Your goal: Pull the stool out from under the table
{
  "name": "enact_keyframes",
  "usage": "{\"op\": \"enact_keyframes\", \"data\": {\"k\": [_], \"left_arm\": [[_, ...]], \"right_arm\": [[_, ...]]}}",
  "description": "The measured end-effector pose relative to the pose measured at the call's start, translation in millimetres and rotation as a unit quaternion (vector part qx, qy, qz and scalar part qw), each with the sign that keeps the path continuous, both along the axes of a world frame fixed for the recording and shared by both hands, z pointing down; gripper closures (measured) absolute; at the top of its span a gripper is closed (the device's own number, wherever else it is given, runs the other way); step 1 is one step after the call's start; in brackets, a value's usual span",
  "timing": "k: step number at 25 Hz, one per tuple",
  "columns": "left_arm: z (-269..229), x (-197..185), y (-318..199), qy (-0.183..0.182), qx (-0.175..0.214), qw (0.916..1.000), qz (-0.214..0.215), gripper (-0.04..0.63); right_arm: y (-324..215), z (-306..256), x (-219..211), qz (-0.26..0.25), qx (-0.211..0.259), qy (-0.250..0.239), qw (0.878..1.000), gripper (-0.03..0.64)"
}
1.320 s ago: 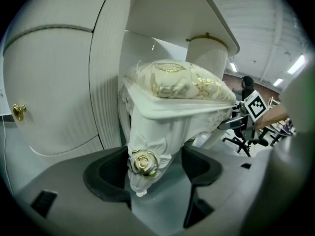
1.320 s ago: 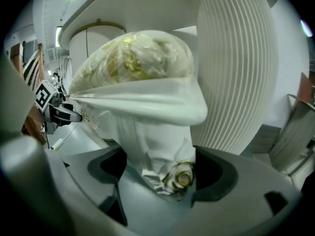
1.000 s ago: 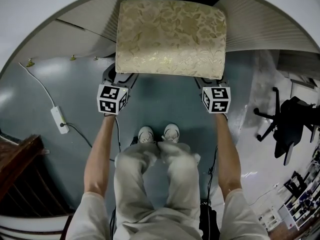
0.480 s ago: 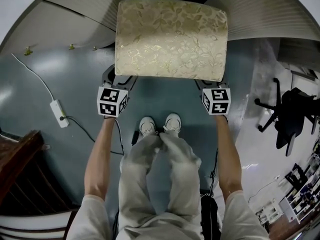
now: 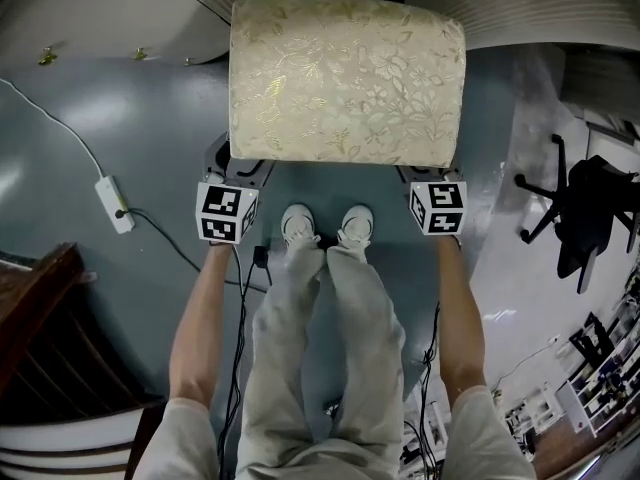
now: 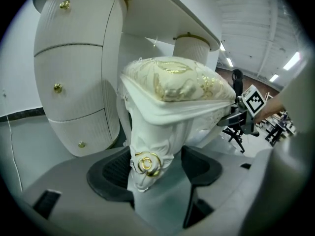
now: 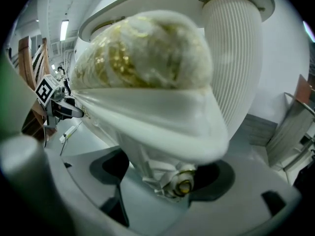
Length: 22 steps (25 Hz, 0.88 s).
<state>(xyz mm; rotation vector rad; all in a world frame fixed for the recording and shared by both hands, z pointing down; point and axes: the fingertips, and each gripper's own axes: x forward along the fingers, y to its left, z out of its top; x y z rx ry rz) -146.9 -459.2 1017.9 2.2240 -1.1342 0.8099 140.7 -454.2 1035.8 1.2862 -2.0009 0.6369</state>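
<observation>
Fingers (image 6: 110,173) of left gripper (image 6: 155,157) wide around near-left leg (image 6: 147,156), right gripper (image 7: 165,173) likewise on near-right leg (image 7: 170,178), seemingly gripping | stool (image 5: 345,78) mostly clear of table (image 5: 520,8) | pull both sides evenly, keep the seat square | arms extended, parallel, grippers at near corners

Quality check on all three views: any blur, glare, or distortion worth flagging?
Head view: heavy fisheye bend, glare patches on the floor, cushion sharp. Left gripper view: dark vignetted corners, stool leg crisp. Right gripper view: cushion very close and blurred.
</observation>
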Motion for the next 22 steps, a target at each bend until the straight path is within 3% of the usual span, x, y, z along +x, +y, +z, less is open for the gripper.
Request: {"op": "enact_keyframes", "data": {"k": [7,22], "left_arm": [[-1,2,27,-0.010,0.003,0.9999,0.000,0.288],[-4,4,30,-0.016,0.000,0.9998,-0.015,0.290]], "right_arm": [[28,-1,3,-0.001,0.012,-0.003,1.000,0.242],[24,-5,6,-0.011,0.017,-0.005,1.000,0.244]]}}
